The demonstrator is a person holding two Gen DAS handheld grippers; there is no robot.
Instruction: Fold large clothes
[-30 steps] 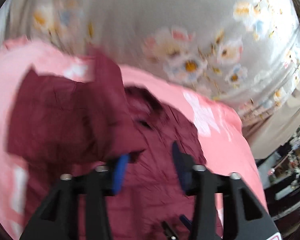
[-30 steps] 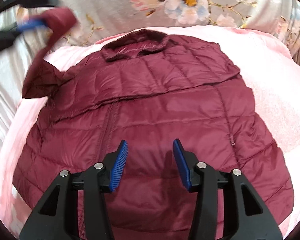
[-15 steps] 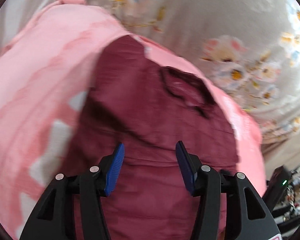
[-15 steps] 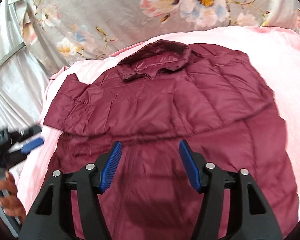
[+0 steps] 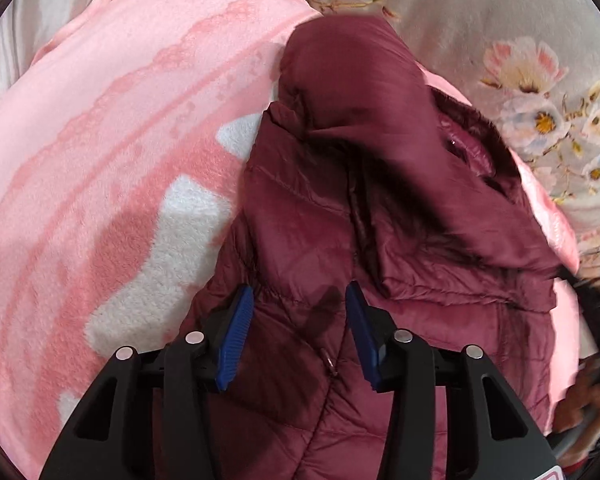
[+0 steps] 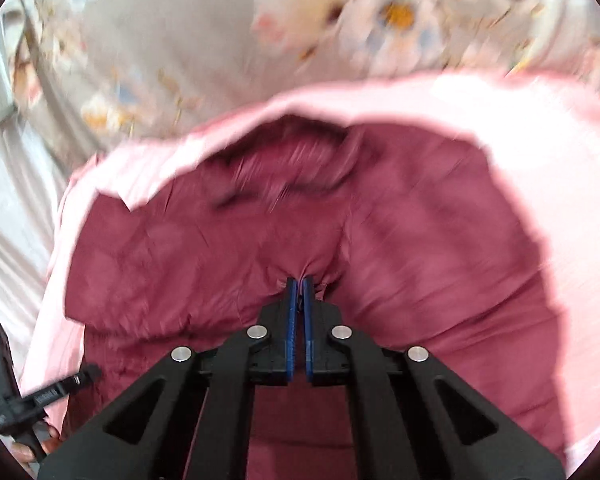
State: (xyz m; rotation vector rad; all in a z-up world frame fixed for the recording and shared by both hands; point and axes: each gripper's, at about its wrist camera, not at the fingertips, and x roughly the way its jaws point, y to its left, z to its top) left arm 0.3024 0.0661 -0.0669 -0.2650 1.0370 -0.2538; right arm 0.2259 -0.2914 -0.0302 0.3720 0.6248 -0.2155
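A maroon quilted jacket [image 5: 324, 216] lies front up on a pink blanket [image 5: 100, 140], one sleeve folded across its chest. My left gripper [image 5: 299, 332] is open and empty, low over the jacket's left side. In the right wrist view the jacket [image 6: 420, 248] shows with its collar [image 6: 292, 152] at the far end. My right gripper [image 6: 299, 284] is shut on a pinch of the jacket's fabric near the middle, and the cloth puckers at the fingertips. That view is motion-blurred.
The pink blanket [image 6: 520, 120] lies on a grey floral bedsheet [image 6: 220, 40], which also shows in the left wrist view [image 5: 540, 60]. The left gripper's black body [image 6: 32, 400] is at the lower left of the right wrist view.
My left gripper let go of the sleeve, which now lies across the chest, and dropped lower. My right gripper moved forward and closed on the jacket's fabric.
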